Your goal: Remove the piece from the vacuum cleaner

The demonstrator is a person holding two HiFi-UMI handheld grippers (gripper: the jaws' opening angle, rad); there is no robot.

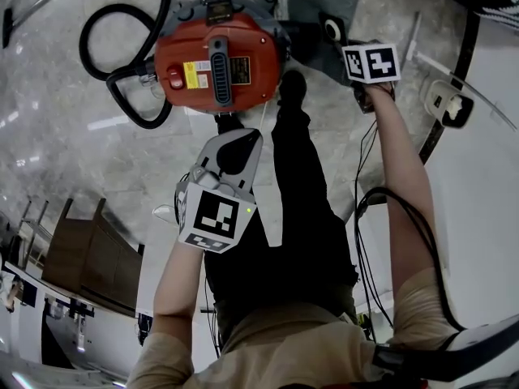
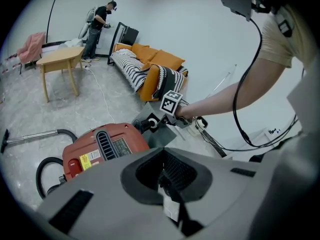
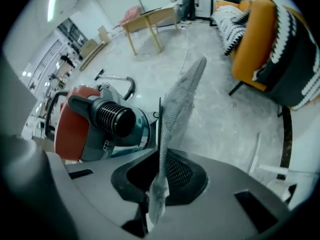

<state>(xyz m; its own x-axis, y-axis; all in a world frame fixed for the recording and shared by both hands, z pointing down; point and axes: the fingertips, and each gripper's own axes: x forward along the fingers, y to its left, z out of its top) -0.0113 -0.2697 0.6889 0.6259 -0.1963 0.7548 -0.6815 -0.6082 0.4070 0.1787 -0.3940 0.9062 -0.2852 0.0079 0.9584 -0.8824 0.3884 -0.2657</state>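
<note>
Since my right gripper (image 3: 158, 191) is clamped on the flat grey fabric filter piece (image 3: 178, 101), which sits just beside the red canister vacuum cleaner's (image 3: 70, 129) black port and looks free, extraction seems done. Left gripper (image 2: 167, 189) closed, empty. Next: lift clear and lay it on the marble floor (image 3: 210, 119).

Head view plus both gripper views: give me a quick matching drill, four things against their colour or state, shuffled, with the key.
Things:
1. vacuum cleaner
2. grey fabric piece
3. hose
4. left gripper

States:
A. jaws together, holding nothing
B. red body, on the floor
C. black, looped beside the vacuum cleaner
D. pinched in the right gripper

Pairs: 1-B; 2-D; 3-C; 4-A
</note>
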